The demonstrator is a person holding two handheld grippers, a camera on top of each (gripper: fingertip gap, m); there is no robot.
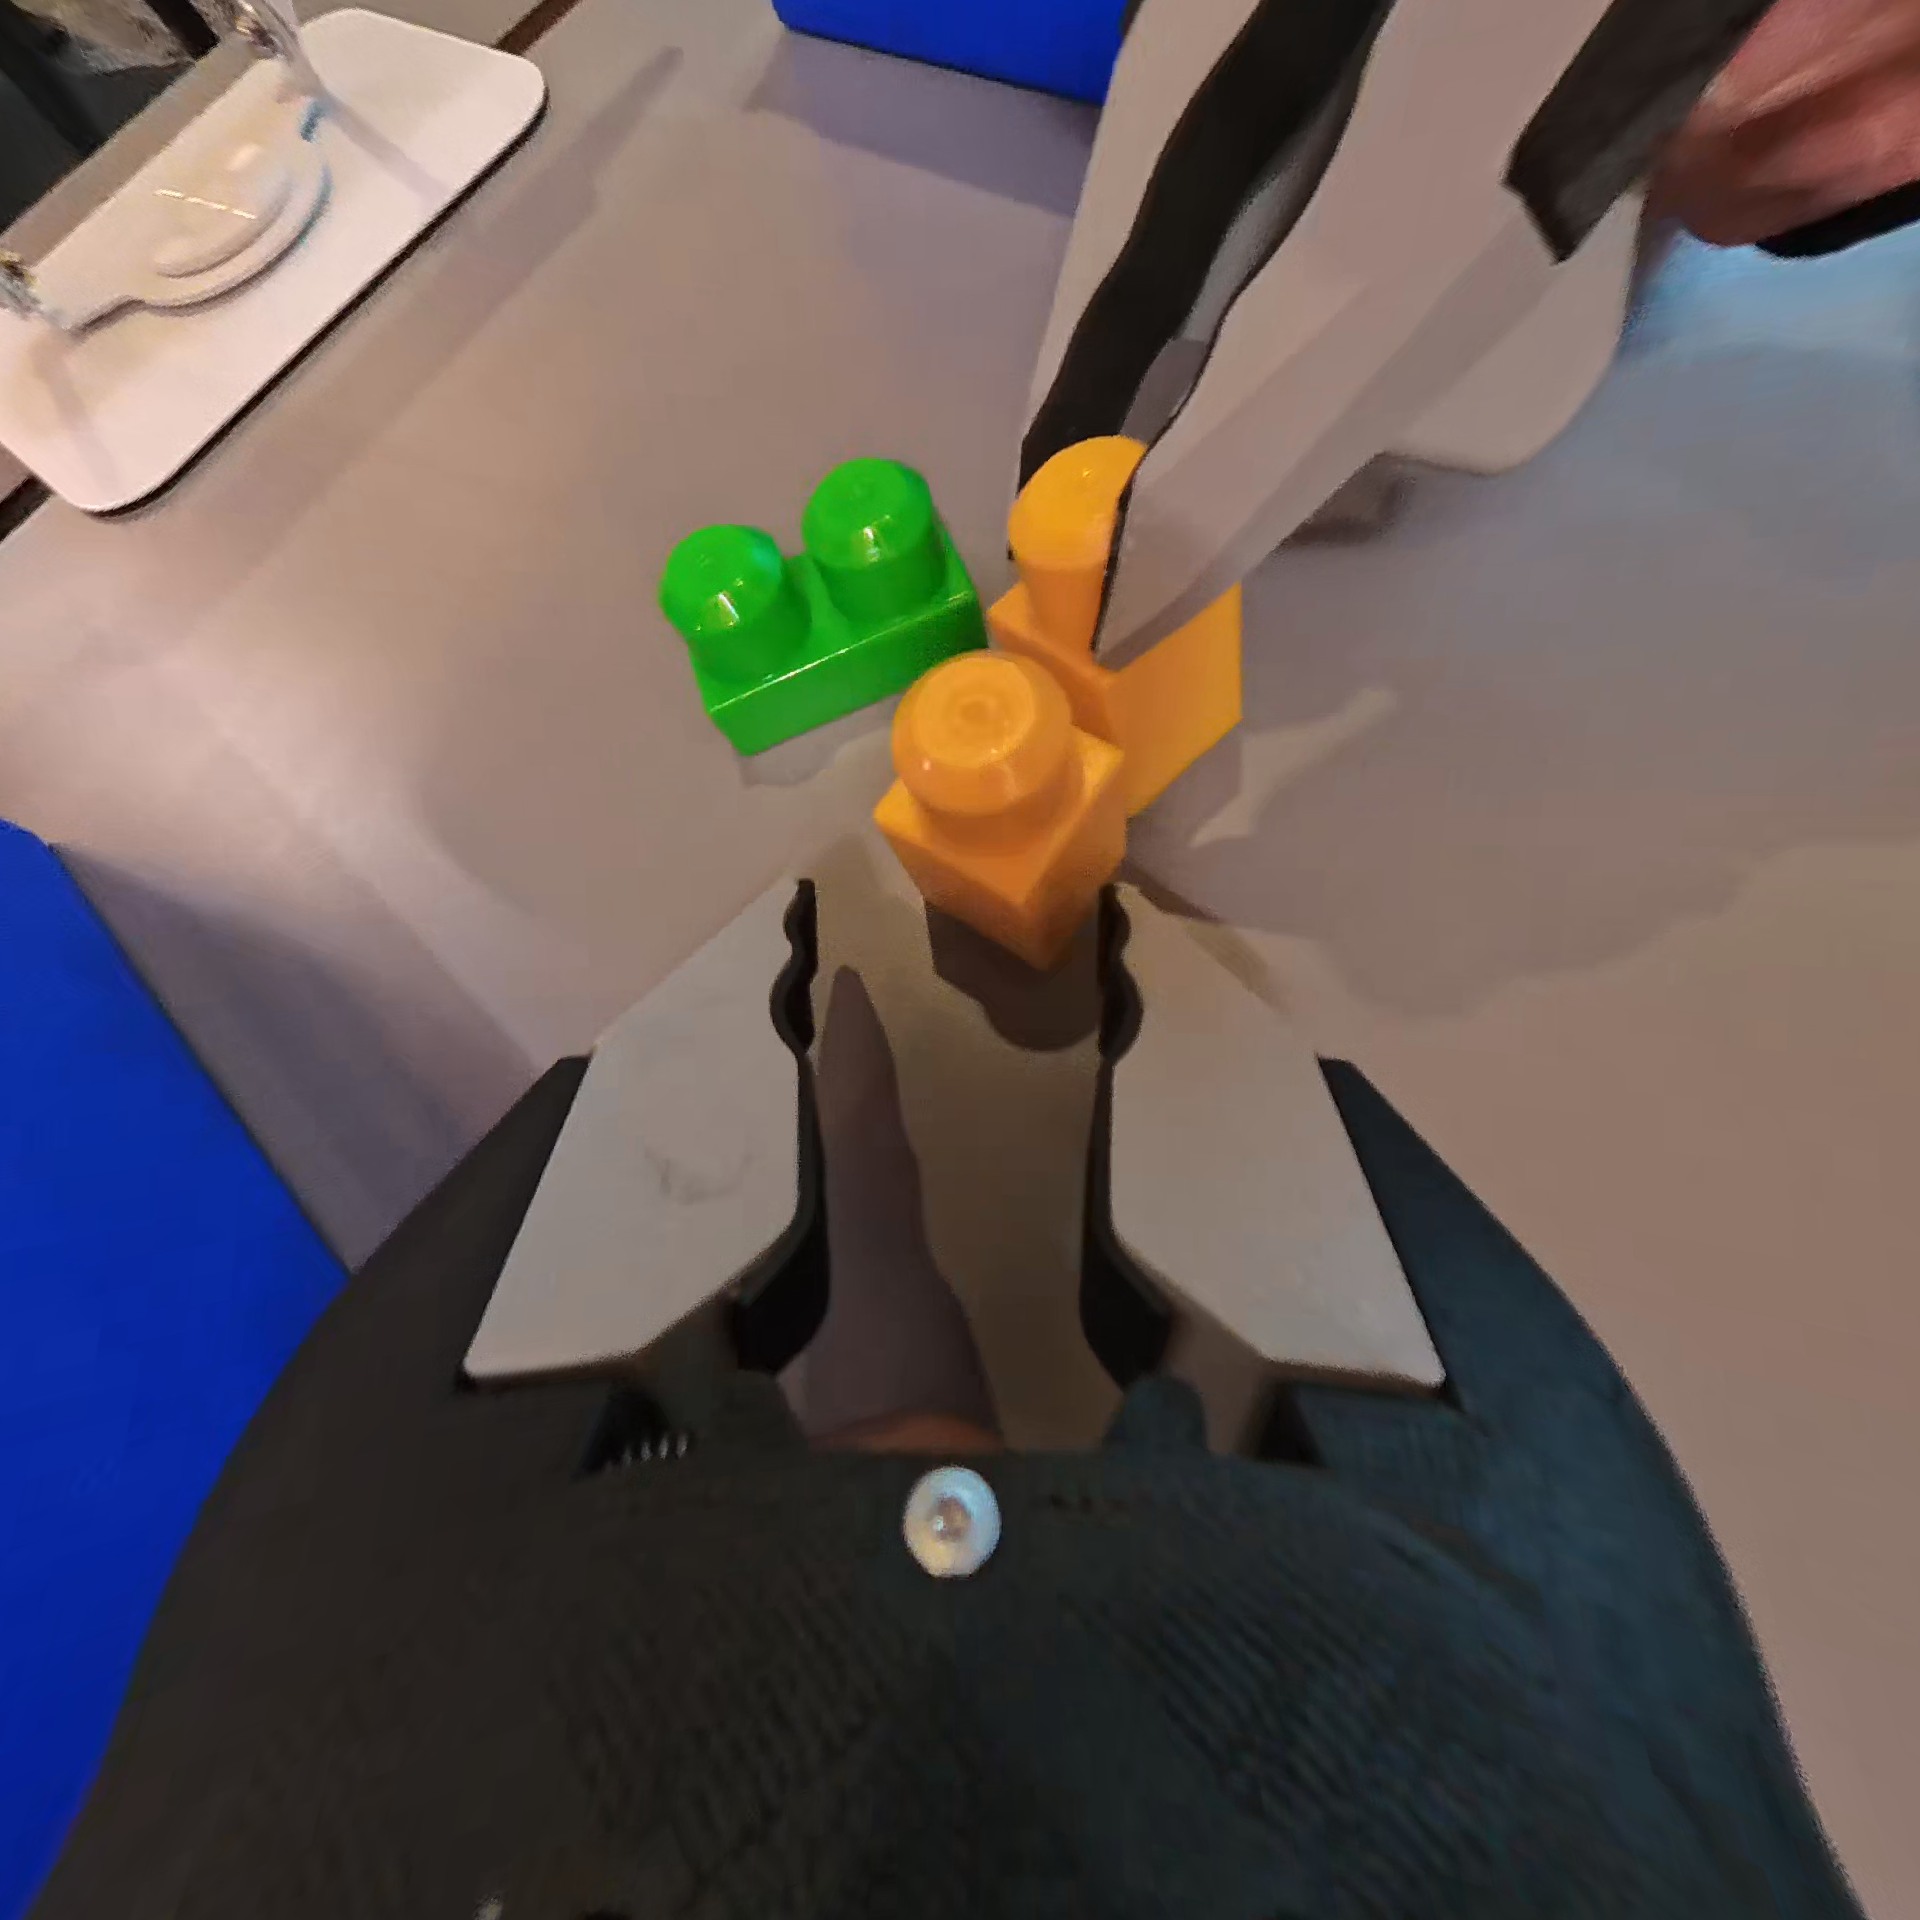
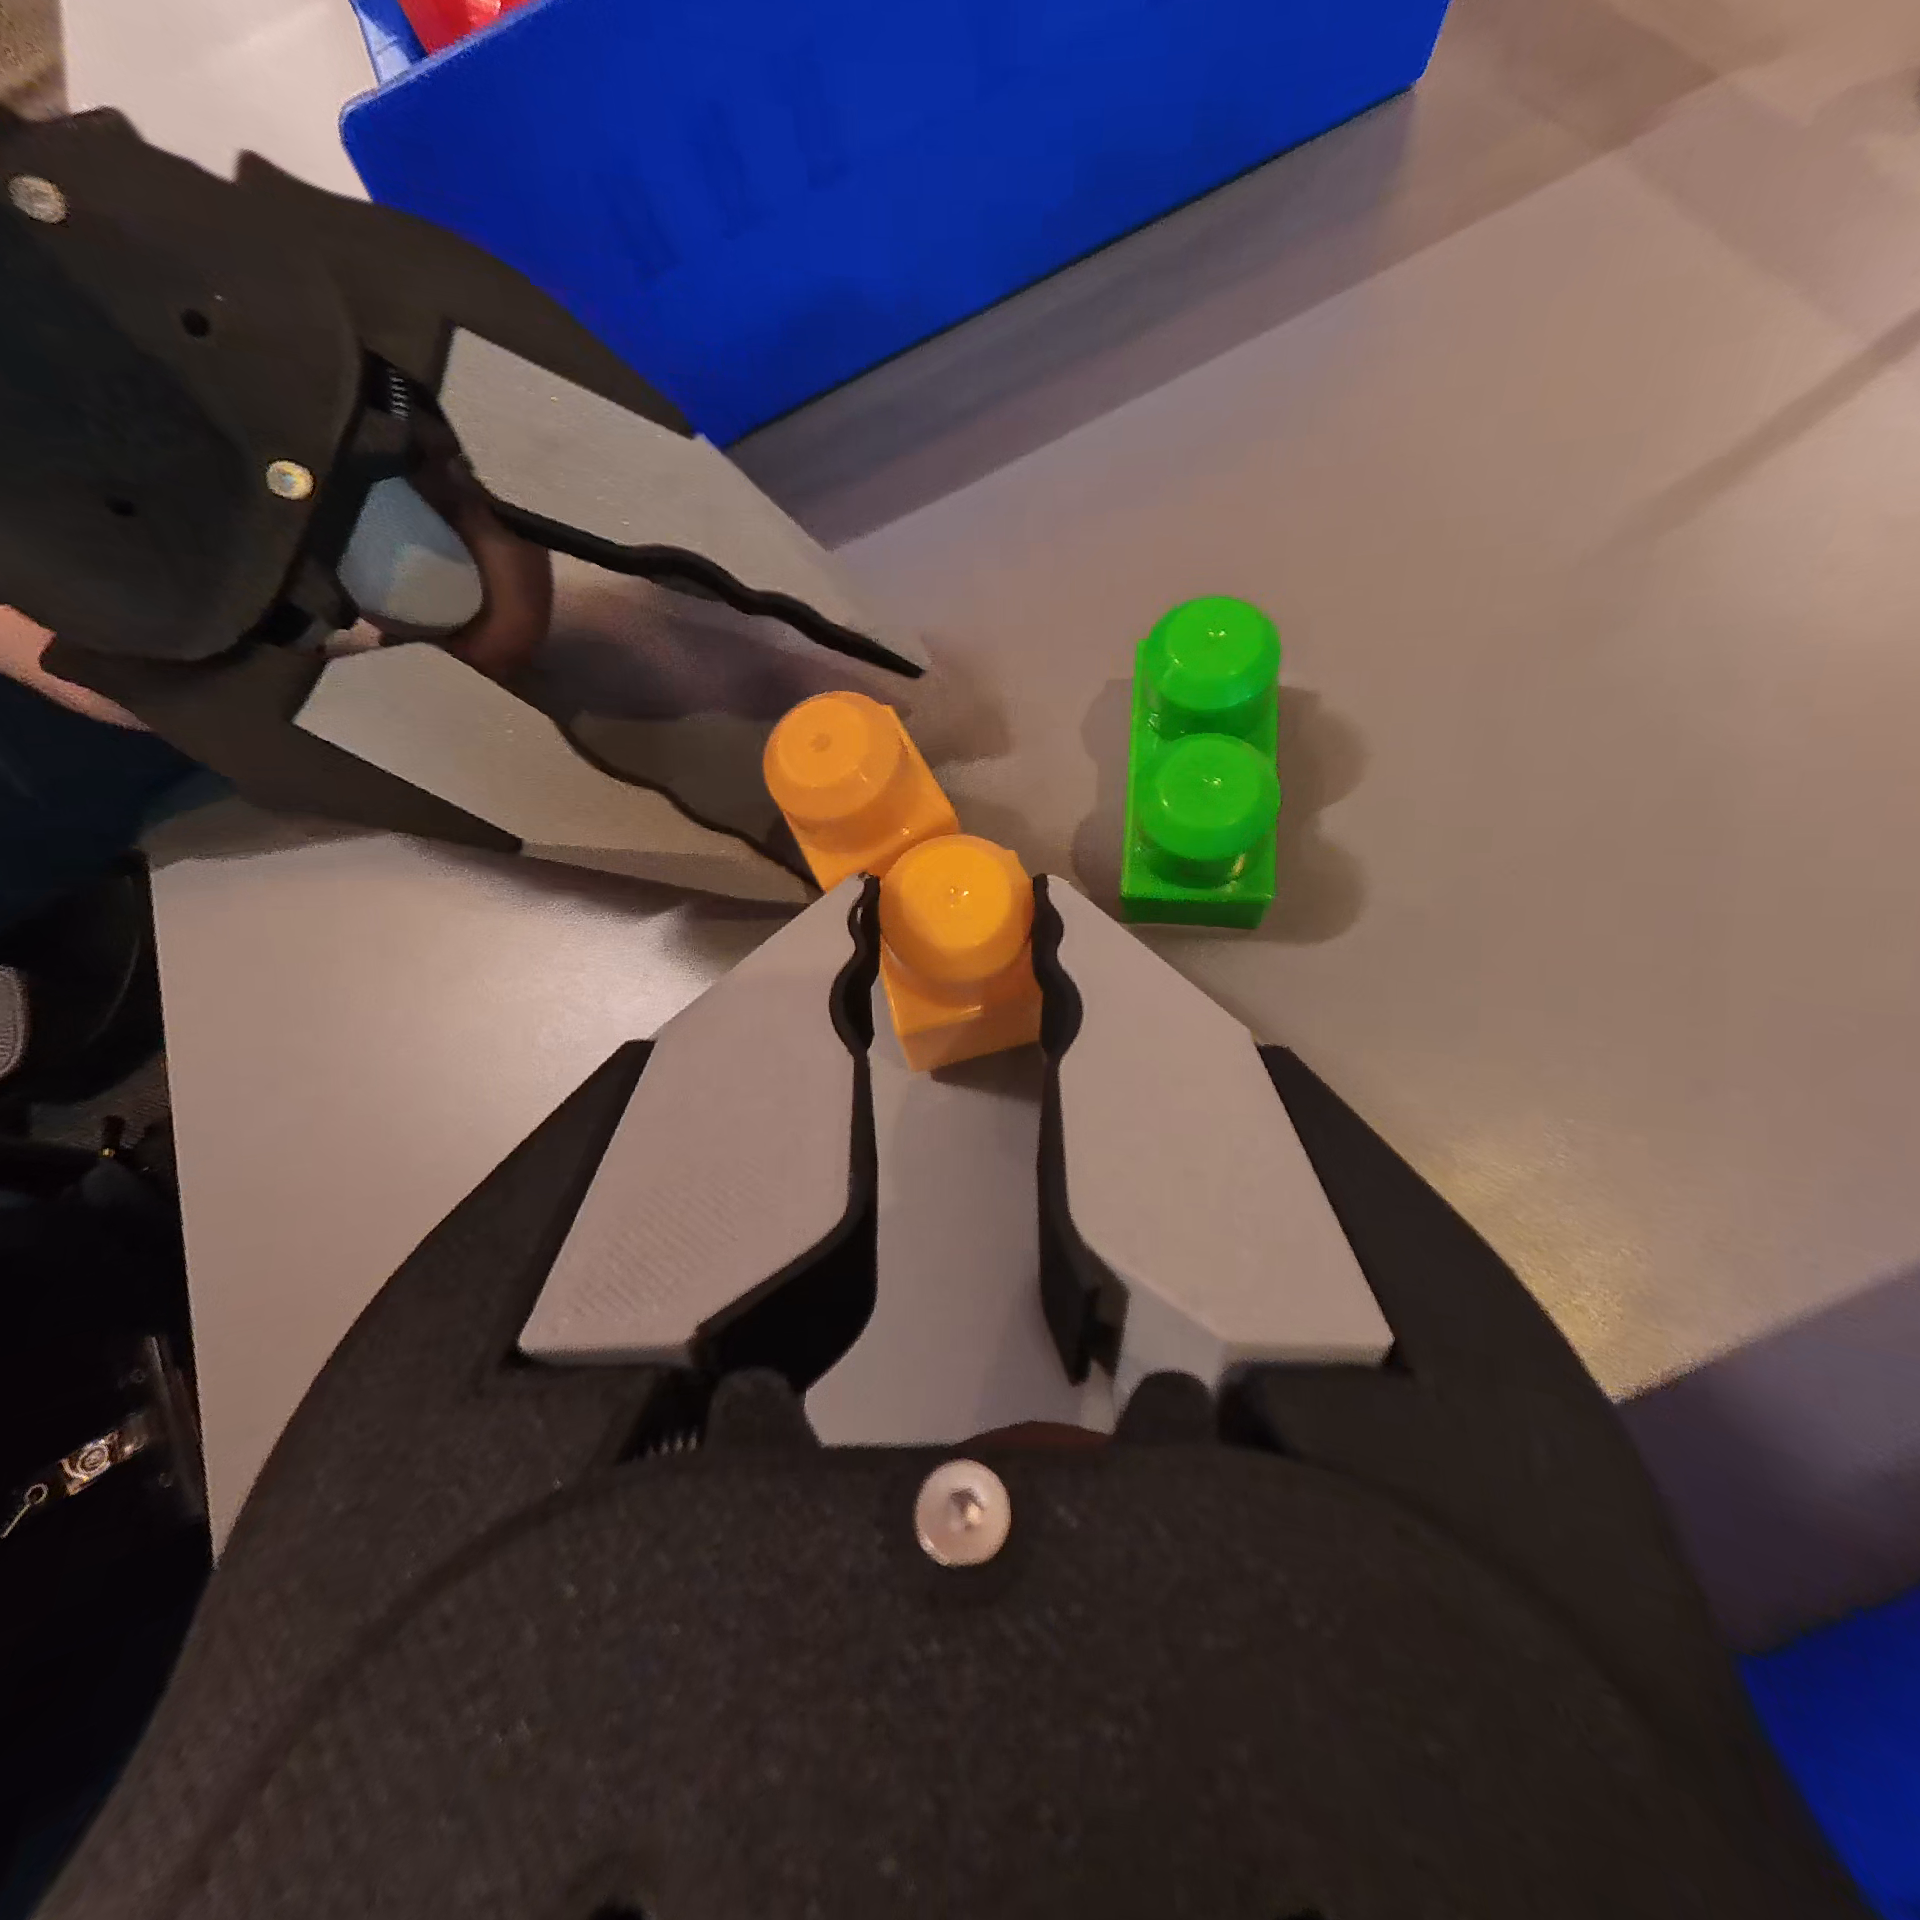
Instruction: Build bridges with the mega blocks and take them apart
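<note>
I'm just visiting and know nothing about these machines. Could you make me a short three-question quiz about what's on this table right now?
1. How many building blocks stand on the grey table, and in which colours?
2. True or false: the green block is stacked on top of an orange one.
3. Which tongs grip an orange block: A) left tongs, B) right tongs, C) neither?

Key
1. Three: one green, two orange.
2. False; it stands alone, off to the side.
3. B: they squeeze the near orange block. The left tongs are open around the far orange block.
</note>
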